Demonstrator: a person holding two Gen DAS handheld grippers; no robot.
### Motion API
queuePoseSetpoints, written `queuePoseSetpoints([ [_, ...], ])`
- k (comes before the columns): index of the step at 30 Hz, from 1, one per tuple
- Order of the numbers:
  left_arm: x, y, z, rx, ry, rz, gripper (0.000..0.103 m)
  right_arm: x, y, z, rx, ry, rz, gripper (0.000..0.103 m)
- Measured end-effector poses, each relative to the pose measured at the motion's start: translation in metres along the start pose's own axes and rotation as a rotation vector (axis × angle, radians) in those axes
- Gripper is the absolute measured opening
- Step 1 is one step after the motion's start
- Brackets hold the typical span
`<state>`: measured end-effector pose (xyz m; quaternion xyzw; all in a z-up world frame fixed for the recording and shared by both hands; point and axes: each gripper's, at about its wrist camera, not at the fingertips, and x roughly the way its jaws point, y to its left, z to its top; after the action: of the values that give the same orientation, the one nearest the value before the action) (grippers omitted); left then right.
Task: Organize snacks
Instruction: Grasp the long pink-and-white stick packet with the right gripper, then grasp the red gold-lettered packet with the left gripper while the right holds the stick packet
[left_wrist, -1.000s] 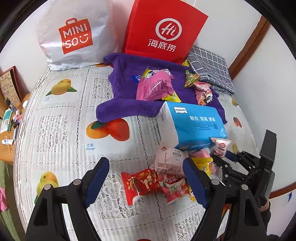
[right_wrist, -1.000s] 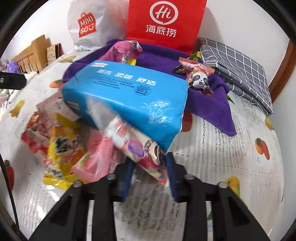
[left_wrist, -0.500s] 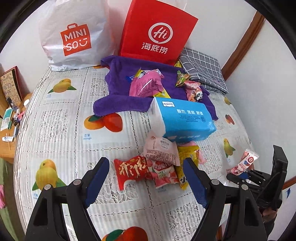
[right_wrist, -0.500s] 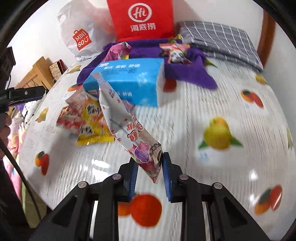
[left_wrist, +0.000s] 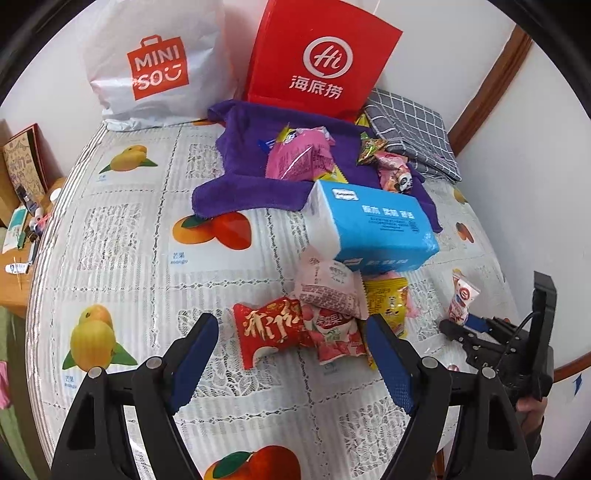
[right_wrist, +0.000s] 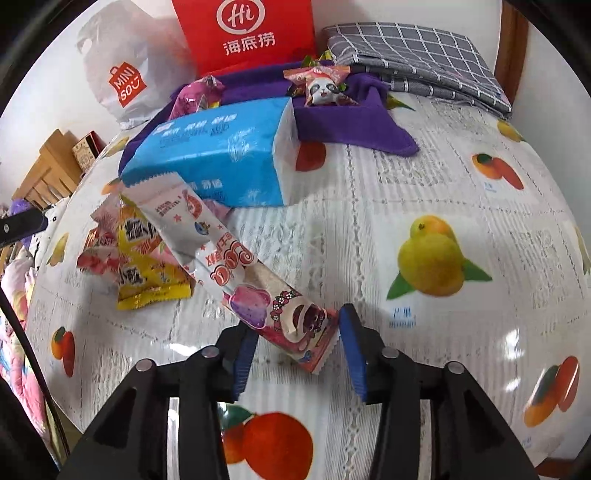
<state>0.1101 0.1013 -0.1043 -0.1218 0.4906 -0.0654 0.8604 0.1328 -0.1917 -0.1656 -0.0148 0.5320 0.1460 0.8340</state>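
A long white-and-pink snack packet (right_wrist: 221, 251) lies slanted on the fruit-print tablecloth (right_wrist: 424, 184). Its lower end sits between the fingers of my right gripper (right_wrist: 297, 332), whose jaws are opening; the pads stand off it. The left wrist view has this packet (left_wrist: 463, 295) and the right gripper (left_wrist: 465, 325) at the right edge. My left gripper (left_wrist: 290, 321) hovers open and empty over a pile holding a red packet (left_wrist: 269, 325), a pink-white packet (left_wrist: 328, 288) and a yellow packet (left_wrist: 384, 299). A blue tissue pack (left_wrist: 373, 229) lies behind the pile.
A purple towel (left_wrist: 251, 177) at the back carries a pink bag (left_wrist: 299, 158) and a panda packet (left_wrist: 395, 177). Against the wall stand a white Miniso bag (left_wrist: 155, 70) and a red bag (left_wrist: 317, 62), beside a grey checked cloth (left_wrist: 410, 136). A cluttered wooden surface (left_wrist: 14, 266) lies left.
My right gripper carried the long packet away from the pile toward the table's right side, lowered it onto the cloth, and its jaws spread apart. The left gripper stayed open and kept its place.
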Motion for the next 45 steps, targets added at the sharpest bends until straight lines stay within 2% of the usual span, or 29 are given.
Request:
queuePoseSetpoints([
  [4, 0.005, 0.004, 0.002, -0.011, 0.007, 0.004, 0.081, -0.006, 0.011, 0.01, -0.061, -0.039, -0.023, 0.057],
  [6, 0.007, 0.006, 0.003, -0.014, 0.01, 0.004, 0.081, -0.009, 0.016, 0.016, -0.089, -0.076, -0.042, 0.066],
  [9, 0.01, 0.007, 0.004, -0.016, 0.014, 0.001, 0.081, 0.0, 0.022, 0.025, -0.127, -0.084, -0.028, 0.067],
  [12, 0.01, 0.009, 0.003, -0.014, 0.014, -0.001, 0.08, 0.014, 0.024, 0.029, -0.133, -0.025, 0.014, 0.066],
  [14, 0.01, 0.011, 0.003, -0.012, 0.011, -0.001, 0.081, 0.016, 0.026, 0.027, -0.144, -0.018, 0.049, 0.066],
  [16, 0.01, 0.012, 0.002, -0.013, 0.009, -0.002, 0.08, 0.018, 0.031, 0.021, -0.171, -0.02, 0.046, 0.064],
  [17, 0.01, 0.012, 0.002, -0.014, 0.009, -0.004, 0.081, 0.02, 0.031, 0.019, -0.177, -0.019, 0.035, 0.056],
  [18, 0.011, 0.013, 0.001, -0.015, 0.01, -0.005, 0.081, 0.022, 0.031, 0.017, -0.179, -0.019, 0.016, 0.042],
  [21, 0.015, 0.015, -0.003, -0.019, 0.015, -0.012, 0.08, 0.019, 0.018, 0.014, -0.123, -0.042, 0.022, 0.023],
  [23, 0.018, 0.016, -0.006, -0.019, 0.023, -0.009, 0.08, 0.015, 0.003, 0.015, -0.055, -0.049, 0.015, 0.021],
  [26, 0.026, 0.016, -0.009, -0.017, 0.037, 0.002, 0.08, 0.014, -0.015, 0.013, 0.002, -0.058, -0.04, 0.021],
  [28, 0.033, 0.016, -0.011, -0.017, 0.048, 0.008, 0.08, 0.013, -0.023, 0.01, 0.033, -0.073, -0.037, 0.021],
  [33, 0.052, 0.017, -0.011, -0.025, 0.077, 0.029, 0.079, 0.013, -0.027, 0.006, 0.052, -0.104, -0.039, 0.022],
  [39, 0.068, 0.021, -0.007, -0.03, 0.089, 0.06, 0.079, 0.016, -0.024, 0.005, 0.035, -0.147, -0.079, 0.022],
  [45, 0.078, 0.011, -0.003, 0.027, 0.073, 0.096, 0.079, 0.019, -0.026, 0.008, 0.037, -0.168, -0.084, 0.022],
])
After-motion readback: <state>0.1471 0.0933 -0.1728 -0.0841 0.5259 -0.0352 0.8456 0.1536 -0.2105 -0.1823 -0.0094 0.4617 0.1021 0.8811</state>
